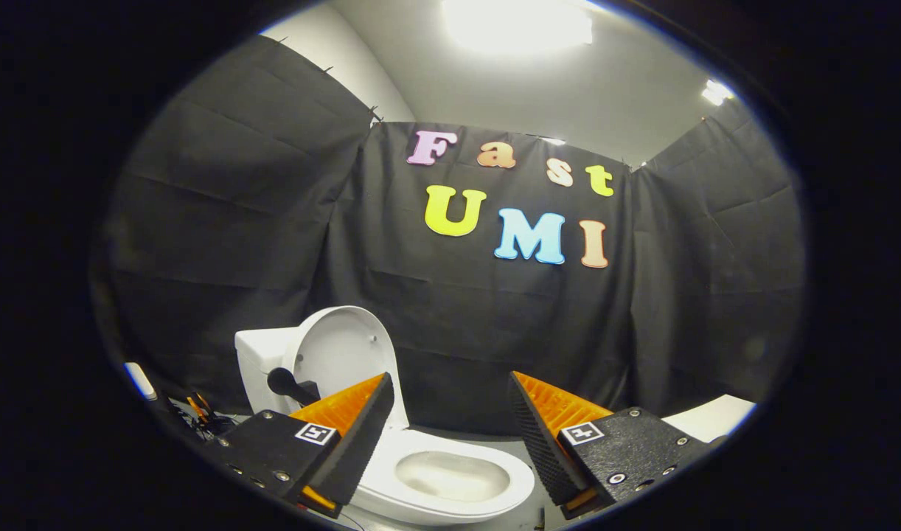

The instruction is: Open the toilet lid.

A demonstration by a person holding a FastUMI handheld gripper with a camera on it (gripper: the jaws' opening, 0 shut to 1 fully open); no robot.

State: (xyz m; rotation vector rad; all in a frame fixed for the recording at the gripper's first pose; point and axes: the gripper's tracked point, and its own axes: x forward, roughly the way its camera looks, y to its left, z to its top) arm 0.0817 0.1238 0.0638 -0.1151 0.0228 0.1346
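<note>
Fingers of the gripper (450, 413) stand spread wide apart, with nothing held between them and neither pad touching anything. Beyond and between them sits a white toilet (450, 479) on a grey floor (520, 520), its bowl open to view and the seat ring (495, 461) lying flat around it. The toilet lid (343, 354) is raised, standing nearly upright and leaning back against the white cistern (259, 361) behind it. A short black knob-ended handle (288, 383) juts out from the inner face of the lid, low down, just above and behind the left finger (355, 428). That finger overlaps the rear left part of the seat ring in the view; whether it is near it in depth cannot be told. The right finger (539, 435) stands just to the right of the bowl. Black cloth (458, 332) hangs as a wall behind the toilet and to both sides. Some small orange and black objects (203, 413) lie on the floor left of the cistern, too small to identify. A bright ceiling light (517, 26) glows overhead.
</note>
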